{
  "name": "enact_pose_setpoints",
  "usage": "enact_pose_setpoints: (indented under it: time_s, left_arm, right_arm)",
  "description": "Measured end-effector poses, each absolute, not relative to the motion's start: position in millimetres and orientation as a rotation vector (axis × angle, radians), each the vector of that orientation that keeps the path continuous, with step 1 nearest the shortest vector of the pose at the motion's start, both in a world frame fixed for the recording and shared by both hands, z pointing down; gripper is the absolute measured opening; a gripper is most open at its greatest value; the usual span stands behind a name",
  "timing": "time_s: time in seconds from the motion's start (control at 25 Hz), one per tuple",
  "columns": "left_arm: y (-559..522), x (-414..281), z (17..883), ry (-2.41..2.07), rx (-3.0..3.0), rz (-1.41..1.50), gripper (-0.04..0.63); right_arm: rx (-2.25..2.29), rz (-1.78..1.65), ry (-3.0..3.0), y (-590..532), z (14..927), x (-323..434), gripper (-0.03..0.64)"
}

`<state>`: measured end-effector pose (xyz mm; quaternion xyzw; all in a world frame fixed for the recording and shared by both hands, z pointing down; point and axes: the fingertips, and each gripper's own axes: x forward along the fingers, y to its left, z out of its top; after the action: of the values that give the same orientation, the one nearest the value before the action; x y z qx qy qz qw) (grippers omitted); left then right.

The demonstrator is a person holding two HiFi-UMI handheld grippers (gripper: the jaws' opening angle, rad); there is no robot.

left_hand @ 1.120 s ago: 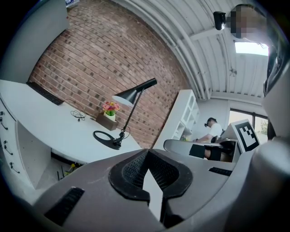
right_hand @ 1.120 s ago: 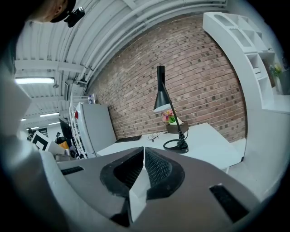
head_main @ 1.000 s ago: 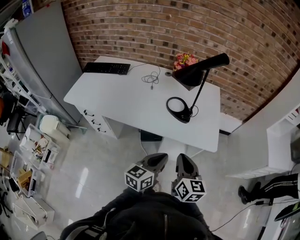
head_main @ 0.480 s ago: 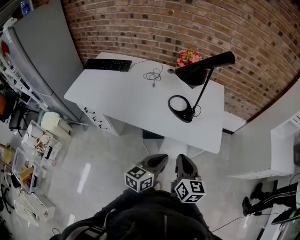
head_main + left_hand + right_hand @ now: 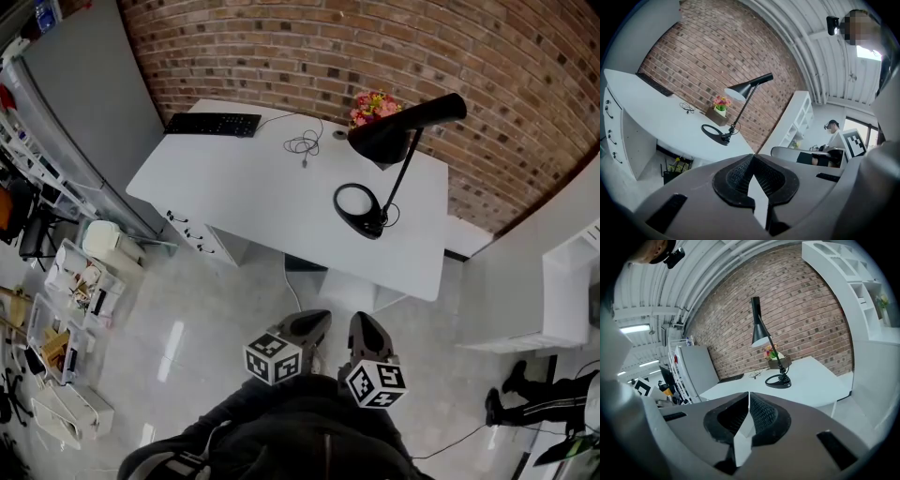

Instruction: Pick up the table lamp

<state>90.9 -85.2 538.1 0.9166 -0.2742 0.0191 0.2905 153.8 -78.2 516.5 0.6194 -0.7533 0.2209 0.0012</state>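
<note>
The hands that carry the claws are hidden in the head view under the marker cubes [image 5: 272, 359] and the person's dark top [image 5: 281, 441]. Only the grey noses of the left claw [image 5: 321, 317] and the right claw [image 5: 360, 320] show, side by side above the pale floor [image 5: 187, 309]. Both are aimed toward the white surface [image 5: 244, 197] and are well short of it. Each claw's own view shows its jaws pressed together with nothing between them. The table lamp [image 5: 403, 128] stands upright on the far right part of the surface, its ring base toward the person. In the head view its black shade covers most of the container under the flowers [image 5: 373, 105]. A thin cable [image 5: 305, 145] lies coiled between the lamp and a keyboard [image 5: 214, 124] at the far left corner; where it ends is too small to tell. At the lower right a second person's legs [image 5: 530, 398] are cut off by the frame edge.
</note>
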Motion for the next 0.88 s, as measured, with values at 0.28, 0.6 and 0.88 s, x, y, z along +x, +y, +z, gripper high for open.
enact_pose_setpoints:
  time_s: [0.28, 0.6, 0.88]
  left_arm:
    - [-90.4, 97.1, 540.8, -0.693, 2.426, 0.058, 0.008]
    - [-135.7, 108.5, 529.8, -0.65, 2.434, 0.036, 0.008]
    - [-200.7, 120.1, 515.5, -0.624, 2.451, 0.003, 0.008]
  right_arm:
    - [1.945, 0.72, -2.354, -80.9, 522.3, 153.4, 0.014]
    - [1.993, 0.734, -2.322, -120.5, 519.8, 163.1, 0.012]
    - [2.023, 0.675, -2.315, -183.7, 503.6, 174.5, 0.014]
